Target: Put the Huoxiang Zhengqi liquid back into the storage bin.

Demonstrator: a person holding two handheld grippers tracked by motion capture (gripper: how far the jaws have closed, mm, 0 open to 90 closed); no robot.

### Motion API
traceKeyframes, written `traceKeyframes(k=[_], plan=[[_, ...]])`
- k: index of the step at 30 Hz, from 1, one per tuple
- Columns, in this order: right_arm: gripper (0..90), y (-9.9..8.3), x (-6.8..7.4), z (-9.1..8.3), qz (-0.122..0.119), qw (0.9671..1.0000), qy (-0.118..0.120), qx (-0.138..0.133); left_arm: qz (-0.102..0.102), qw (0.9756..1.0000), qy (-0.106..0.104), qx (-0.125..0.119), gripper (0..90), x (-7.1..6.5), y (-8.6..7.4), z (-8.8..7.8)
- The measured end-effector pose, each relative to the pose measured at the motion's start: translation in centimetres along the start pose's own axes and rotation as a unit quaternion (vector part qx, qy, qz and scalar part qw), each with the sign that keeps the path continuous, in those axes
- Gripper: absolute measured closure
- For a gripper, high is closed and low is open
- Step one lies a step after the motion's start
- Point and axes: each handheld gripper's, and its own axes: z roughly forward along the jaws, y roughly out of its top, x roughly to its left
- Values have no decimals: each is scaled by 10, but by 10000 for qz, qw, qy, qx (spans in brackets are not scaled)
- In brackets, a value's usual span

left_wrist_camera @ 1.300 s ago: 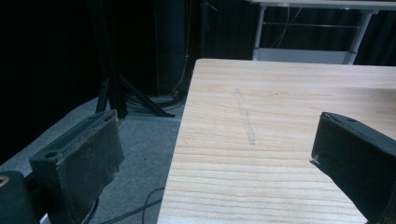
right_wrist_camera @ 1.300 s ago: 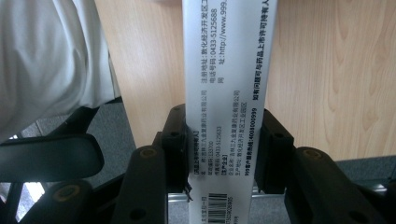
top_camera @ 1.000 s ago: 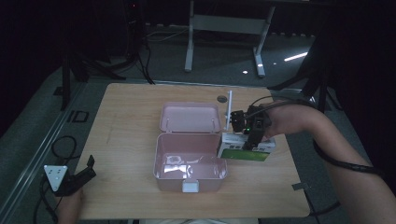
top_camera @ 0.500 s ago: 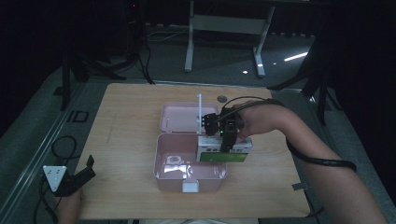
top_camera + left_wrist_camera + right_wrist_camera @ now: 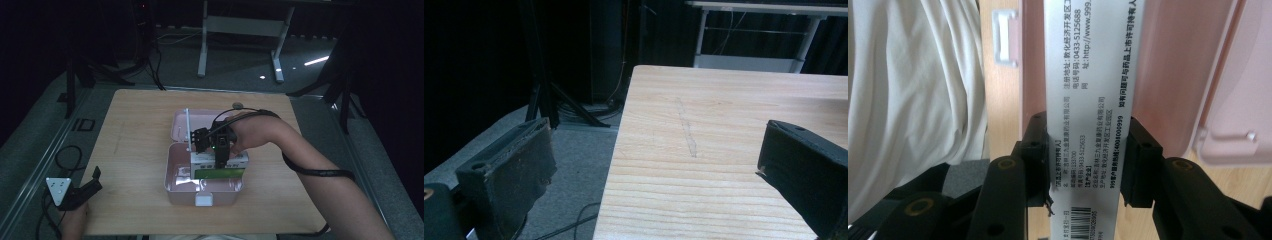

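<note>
A pink plastic box [image 5: 172,184] lies open in the middle of the wooden table [image 5: 135,130], its lid [image 5: 180,127] folded back on the far side. My right gripper [image 5: 220,156] is shut on a white and green medicine carton [image 5: 220,173] and holds it over the box's base. In the right gripper view the black jaws clamp the printed white carton [image 5: 1088,75] from both sides, with the pink box [image 5: 1168,75] beneath it. My left gripper [image 5: 92,181] rests at the table's near left corner, jaws wide apart around bare wood [image 5: 704,135].
A small round object [image 5: 238,105] lies near the table's far edge. A desk frame [image 5: 240,25] stands on the floor behind, and a cable [image 5: 65,155] loops on the floor at the left. White cloth [image 5: 913,90] shows past the table's near edge.
My right gripper has carried the carton leftward, from beside the box's right edge to over its base. The left gripper has stayed where it was.
</note>
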Motion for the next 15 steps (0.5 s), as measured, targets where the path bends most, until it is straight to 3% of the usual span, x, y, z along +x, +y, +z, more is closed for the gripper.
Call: traceKeyframes(k=[5,15], plan=[[618,8,-1,7,-22,10000,38,23,12,10000,-7,9,21,0,0,0],[618,17,-9,46,58,9997,192,105,7,10000,-12,4,21,0,0,0]])
